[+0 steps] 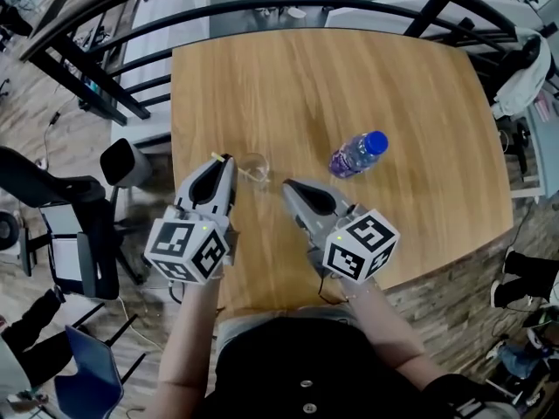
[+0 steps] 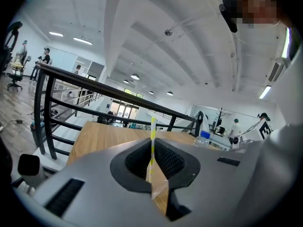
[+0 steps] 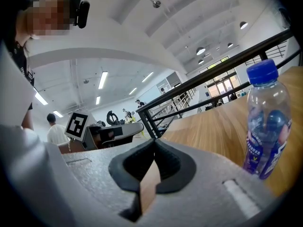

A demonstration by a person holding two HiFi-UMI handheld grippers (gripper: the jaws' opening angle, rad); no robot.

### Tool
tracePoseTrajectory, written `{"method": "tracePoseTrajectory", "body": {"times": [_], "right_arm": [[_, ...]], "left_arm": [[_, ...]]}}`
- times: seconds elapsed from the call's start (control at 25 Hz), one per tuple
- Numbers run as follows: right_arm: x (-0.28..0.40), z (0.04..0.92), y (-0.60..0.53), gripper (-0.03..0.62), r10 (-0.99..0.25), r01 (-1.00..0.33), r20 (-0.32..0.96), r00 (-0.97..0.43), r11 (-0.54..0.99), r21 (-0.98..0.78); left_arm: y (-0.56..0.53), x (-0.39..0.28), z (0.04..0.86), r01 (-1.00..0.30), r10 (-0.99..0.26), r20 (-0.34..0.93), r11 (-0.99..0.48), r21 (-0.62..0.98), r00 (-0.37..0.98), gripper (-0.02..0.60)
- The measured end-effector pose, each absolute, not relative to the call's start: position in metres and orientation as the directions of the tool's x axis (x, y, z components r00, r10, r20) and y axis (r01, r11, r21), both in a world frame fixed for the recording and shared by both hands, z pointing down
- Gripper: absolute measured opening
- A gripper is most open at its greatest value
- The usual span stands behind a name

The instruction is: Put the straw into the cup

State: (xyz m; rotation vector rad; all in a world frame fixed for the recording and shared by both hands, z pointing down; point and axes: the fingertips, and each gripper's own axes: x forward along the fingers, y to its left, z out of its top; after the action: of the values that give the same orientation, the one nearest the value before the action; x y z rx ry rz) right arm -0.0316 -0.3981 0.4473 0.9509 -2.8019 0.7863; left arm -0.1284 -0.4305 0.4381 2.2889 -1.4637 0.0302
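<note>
A thin yellow-and-white striped straw (image 2: 153, 126) stands upright between the jaws of my left gripper (image 2: 152, 142), which is shut on it. In the head view the left gripper (image 1: 227, 159) sits over the table's near left part, and the straw's end (image 1: 216, 156) shows by its tip. A small clear cup (image 1: 253, 168) stands on the wood just right of that tip. My right gripper (image 1: 287, 184) is a little right of the cup and nearer to me. Its jaws (image 3: 155, 141) are shut with nothing between them. The left gripper view does not show the cup.
A clear water bottle with a blue cap (image 1: 357, 154) stands right of the cup and rises close by in the right gripper view (image 3: 265, 122). The wooden table (image 1: 332, 85) ends at a black railing (image 1: 288, 7) at the back. Chairs and people stand beyond it.
</note>
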Motion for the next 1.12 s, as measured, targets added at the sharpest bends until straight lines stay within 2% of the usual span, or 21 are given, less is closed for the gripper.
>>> {"method": "tracePoseTrajectory", "body": {"times": [0.6, 0.64, 0.72, 0.76, 0.96, 1.12], "right_arm": [[-0.027, 0.451, -0.393, -0.002, -0.545, -0.592, 0.244, -0.802, 0.672, -0.446], [-0.028, 0.450, -0.392, -0.002, -0.546, -0.591, 0.242, -0.802, 0.672, -0.445], [-0.029, 0.448, -0.390, -0.002, -0.550, -0.594, 0.239, -0.800, 0.672, -0.442], [-0.028, 0.447, -0.389, -0.002, -0.555, -0.598, 0.237, -0.797, 0.671, -0.438], [-0.023, 0.436, -0.379, -0.002, -0.581, -0.613, 0.219, -0.784, 0.667, -0.423], [-0.021, 0.423, -0.365, -0.002, -0.583, -0.602, 0.188, -0.791, 0.683, -0.414]], "left_arm": [[-0.426, -0.113, 0.453, -0.861, -0.835, 0.288, -0.359, 0.360, 0.469, 0.034], [-0.425, -0.114, 0.453, -0.859, -0.832, 0.291, -0.360, 0.364, 0.472, 0.054], [-0.422, -0.115, 0.453, -0.857, -0.827, 0.299, -0.361, 0.367, 0.476, 0.156], [-0.420, -0.116, 0.452, -0.859, -0.826, 0.303, -0.360, 0.365, 0.475, 0.177], [-0.405, -0.122, 0.446, -0.866, -0.833, 0.308, -0.346, 0.360, 0.460, 0.218], [-0.386, -0.128, 0.437, -0.860, -0.841, 0.288, -0.339, 0.381, 0.459, 0.221]]}}
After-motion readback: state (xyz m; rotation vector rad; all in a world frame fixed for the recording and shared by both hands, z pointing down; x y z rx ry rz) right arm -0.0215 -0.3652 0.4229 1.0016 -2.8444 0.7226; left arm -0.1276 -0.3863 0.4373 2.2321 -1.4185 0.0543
